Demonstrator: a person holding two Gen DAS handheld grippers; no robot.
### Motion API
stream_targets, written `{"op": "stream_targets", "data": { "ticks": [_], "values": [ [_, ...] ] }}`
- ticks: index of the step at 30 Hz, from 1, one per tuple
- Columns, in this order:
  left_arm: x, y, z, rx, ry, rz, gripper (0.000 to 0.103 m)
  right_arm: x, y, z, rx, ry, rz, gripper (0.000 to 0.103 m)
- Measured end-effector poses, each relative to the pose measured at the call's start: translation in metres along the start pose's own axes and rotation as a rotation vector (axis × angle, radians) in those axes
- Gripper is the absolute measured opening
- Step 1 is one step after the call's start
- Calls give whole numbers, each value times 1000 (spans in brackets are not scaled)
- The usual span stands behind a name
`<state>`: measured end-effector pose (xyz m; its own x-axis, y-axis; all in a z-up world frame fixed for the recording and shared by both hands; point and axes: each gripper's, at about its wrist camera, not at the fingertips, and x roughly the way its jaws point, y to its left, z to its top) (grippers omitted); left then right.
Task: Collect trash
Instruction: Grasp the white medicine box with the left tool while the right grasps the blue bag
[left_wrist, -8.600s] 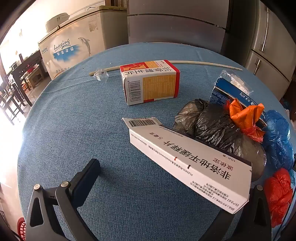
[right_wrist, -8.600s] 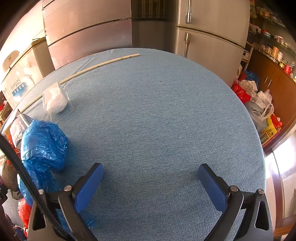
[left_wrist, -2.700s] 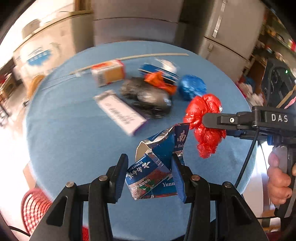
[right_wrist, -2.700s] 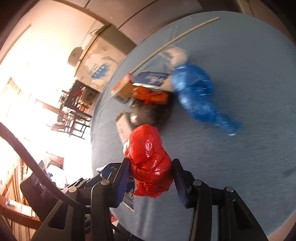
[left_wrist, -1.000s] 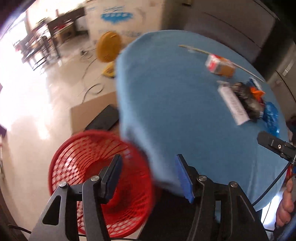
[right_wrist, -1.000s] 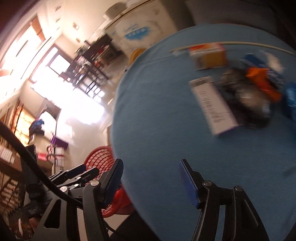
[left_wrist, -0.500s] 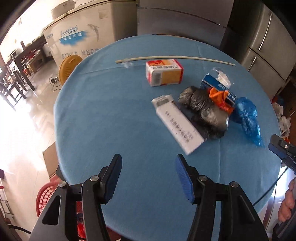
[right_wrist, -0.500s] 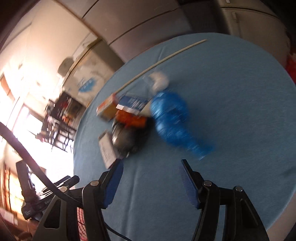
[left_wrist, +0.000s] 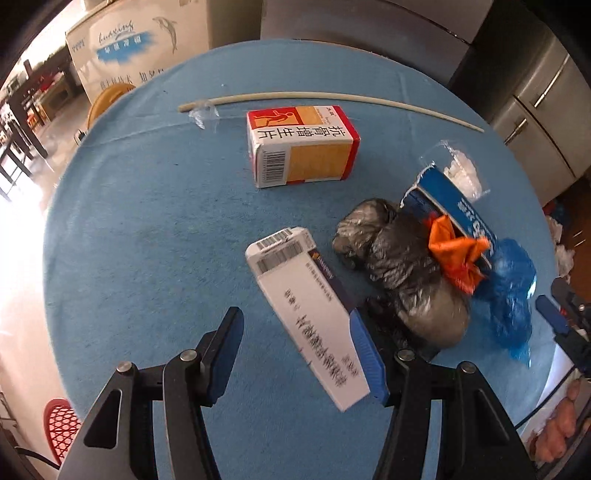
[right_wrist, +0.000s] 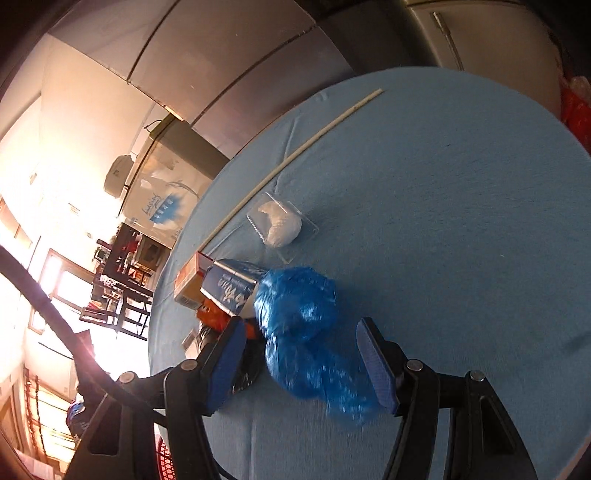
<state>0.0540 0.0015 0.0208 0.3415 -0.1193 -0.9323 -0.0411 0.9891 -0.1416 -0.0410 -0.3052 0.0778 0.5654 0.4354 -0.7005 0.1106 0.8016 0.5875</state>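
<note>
Both claws hang over the round blue table (left_wrist: 147, 229) with their jaws spread wide and nothing gripped. Left gripper (left_wrist: 295, 354) sits low over the long white medicine box (left_wrist: 306, 314), whose near end runs between its blue pads (left_wrist: 364, 354) without either pad pressing it. Right gripper (right_wrist: 301, 360) straddles the crumpled blue plastic bag (right_wrist: 303, 332), which lies on the cloth in the gap between its fingers; I cannot tell whether the pads touch it.

Just beside the white box lies a black plastic bag (left_wrist: 406, 273), bunched up, with an orange scrap (left_wrist: 454, 251) on top and a torn blue carton (left_wrist: 450, 206) leaning behind. Farther back stands an orange and white box (left_wrist: 303, 147) with red trim. A clear packet holding something white (right_wrist: 280, 221) rests near the carton, and a long pale stick (left_wrist: 332, 98) stretches across the far side of the table.

Off the table's near left edge, a red mesh basket (left_wrist: 61, 428) shows on the floor. A chest freezer (left_wrist: 136, 48) and steel refrigerators (left_wrist: 535, 92) line the wall behind.
</note>
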Motion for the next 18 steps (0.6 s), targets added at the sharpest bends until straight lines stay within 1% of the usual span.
{"op": "stream_targets", "data": {
  "ticks": [3,5,9,11,12,14,16,18],
  "values": [
    [5,-2,8,-4,4,-10,61,14,-3,6,3,9,-9,66],
    [9,-8,10,-4,12,-14,61,25,-4,11,11,17,0,66],
    [17,-11,9,-13,33,-20,61,49,0,15,26,65,17,66],
    [22,-10,10,-22,42,-22,61,56,4,15,20,84,11,66],
    [24,-10,10,-25,43,-26,60,61,6,14,14,91,-2,66],
    [25,-11,10,-17,33,-23,60,68,7,12,16,101,14,66],
    [25,-13,10,-5,21,-19,60,73,10,10,8,106,12,65],
    [24,-10,11,9,12,-13,59,75,13,7,-2,112,22,61]
  ]
}}
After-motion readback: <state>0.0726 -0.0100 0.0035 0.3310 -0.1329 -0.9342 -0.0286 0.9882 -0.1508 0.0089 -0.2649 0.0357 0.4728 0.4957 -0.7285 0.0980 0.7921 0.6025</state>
